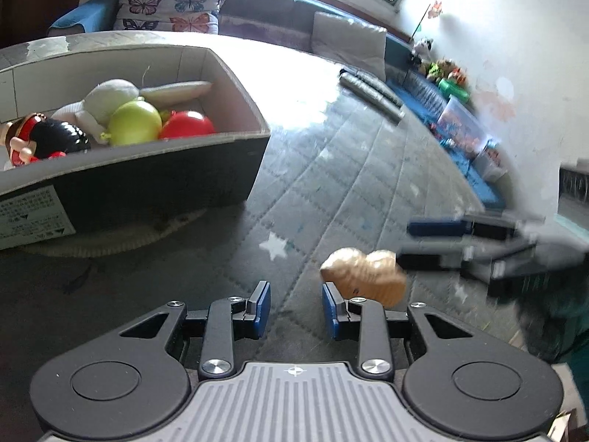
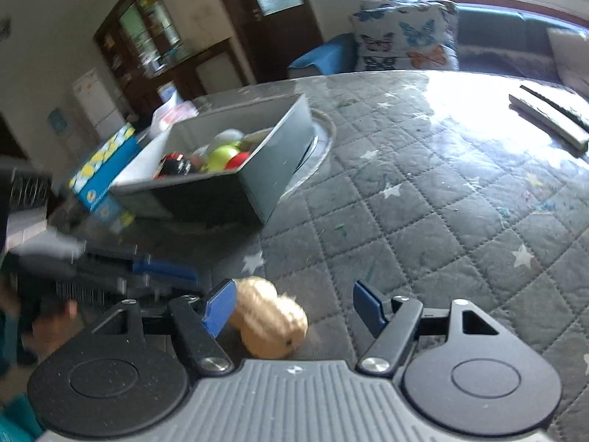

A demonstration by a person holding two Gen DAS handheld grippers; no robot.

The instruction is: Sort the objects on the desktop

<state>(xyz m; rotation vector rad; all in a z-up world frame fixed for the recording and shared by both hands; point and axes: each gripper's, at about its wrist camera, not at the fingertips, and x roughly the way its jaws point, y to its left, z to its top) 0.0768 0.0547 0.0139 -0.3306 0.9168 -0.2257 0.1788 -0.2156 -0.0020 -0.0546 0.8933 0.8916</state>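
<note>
The right claw (image 1: pixel 423 245) was smeared by motion blur, the doll (image 1: pixel 35 138) was cut by the frame's edge, and the box's label (image 1: pixel 31 213) was too small to read.

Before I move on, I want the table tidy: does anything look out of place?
Yes. The tan peanut-shaped toy lies loose on the quilted table cover, while the other toys sit in the cardboard box.

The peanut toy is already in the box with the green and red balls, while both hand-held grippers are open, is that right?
Not quite: the peanut toy lies on the quilted table, outside the box, as the right wrist view shows. The green ball and red ball are in the box, and the left hand-held gripper and right hand-held gripper are open.
</note>
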